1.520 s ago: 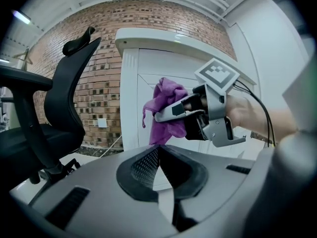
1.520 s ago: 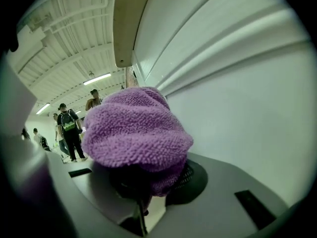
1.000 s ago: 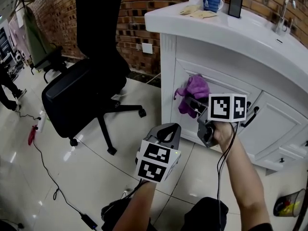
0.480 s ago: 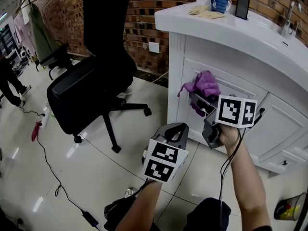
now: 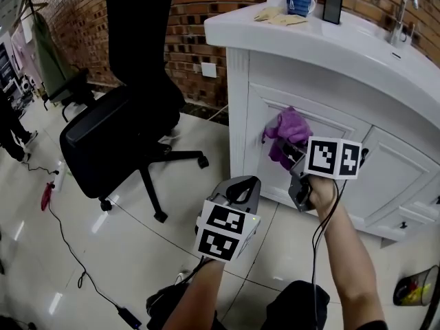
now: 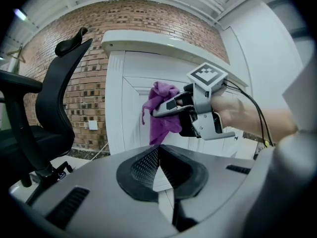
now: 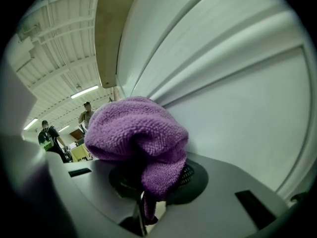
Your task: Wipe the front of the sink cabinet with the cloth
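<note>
A purple cloth is pressed against the left door panel of the white sink cabinet. My right gripper is shut on it, and a bunch of cloth bulges over the jaws while a strip hangs down. In the right gripper view the cloth fills the space in front of the right gripper, close to the cabinet door. My left gripper hangs lower and to the left, away from the cabinet, shut with nothing held. The left gripper view shows the left gripper, the cloth and the right gripper beyond.
A black office chair stands on the tiled floor left of the cabinet. A black cable trails across the floor. A blue mug, a dark upright object and a faucet are on the countertop. A bin sits at bottom right.
The right gripper has carried the cloth to the right across the door panel. The left gripper has stayed about where it was.
</note>
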Demonstrator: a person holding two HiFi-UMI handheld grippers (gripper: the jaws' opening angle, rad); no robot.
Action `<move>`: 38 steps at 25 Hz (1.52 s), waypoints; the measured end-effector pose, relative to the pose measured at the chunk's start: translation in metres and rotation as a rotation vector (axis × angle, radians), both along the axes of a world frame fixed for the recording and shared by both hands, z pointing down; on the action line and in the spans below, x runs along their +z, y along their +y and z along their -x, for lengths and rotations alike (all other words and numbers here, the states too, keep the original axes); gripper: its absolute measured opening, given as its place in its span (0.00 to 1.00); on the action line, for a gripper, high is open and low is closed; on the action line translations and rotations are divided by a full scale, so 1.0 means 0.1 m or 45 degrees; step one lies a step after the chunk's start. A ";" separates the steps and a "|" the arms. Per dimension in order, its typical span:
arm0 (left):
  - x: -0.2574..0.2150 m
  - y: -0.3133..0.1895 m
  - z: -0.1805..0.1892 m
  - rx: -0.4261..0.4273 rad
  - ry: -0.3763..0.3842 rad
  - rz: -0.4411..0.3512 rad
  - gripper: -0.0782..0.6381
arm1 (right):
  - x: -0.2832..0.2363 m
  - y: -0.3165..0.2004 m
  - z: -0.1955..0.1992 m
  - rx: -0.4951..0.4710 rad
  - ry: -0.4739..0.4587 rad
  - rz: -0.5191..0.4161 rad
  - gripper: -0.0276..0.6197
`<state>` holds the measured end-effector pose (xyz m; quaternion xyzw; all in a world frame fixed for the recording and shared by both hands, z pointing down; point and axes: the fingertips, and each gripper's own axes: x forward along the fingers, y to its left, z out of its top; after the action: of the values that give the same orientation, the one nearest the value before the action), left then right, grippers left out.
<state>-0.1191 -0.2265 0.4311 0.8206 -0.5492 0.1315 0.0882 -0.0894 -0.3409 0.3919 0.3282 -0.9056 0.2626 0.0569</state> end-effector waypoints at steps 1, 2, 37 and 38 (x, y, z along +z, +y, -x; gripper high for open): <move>0.00 0.00 -0.02 0.006 -0.003 0.000 0.12 | 0.02 0.00 -0.07 0.014 0.001 0.003 0.14; 0.01 0.00 -0.04 0.013 -0.005 0.000 0.12 | 0.03 0.01 -0.14 0.028 0.002 0.007 0.14; 0.34 -0.11 -0.31 0.138 -0.045 0.077 0.12 | 1.96 0.11 -0.89 0.211 0.151 0.323 0.14; 0.34 -0.12 -0.30 0.139 -0.049 0.078 0.12 | 2.03 0.10 -0.88 0.214 0.156 0.339 0.13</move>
<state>-0.0895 -0.2382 0.4654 0.8436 -0.5008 0.1685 0.0955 -0.0013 -0.3308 0.5951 0.4076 -0.8270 0.3637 0.1327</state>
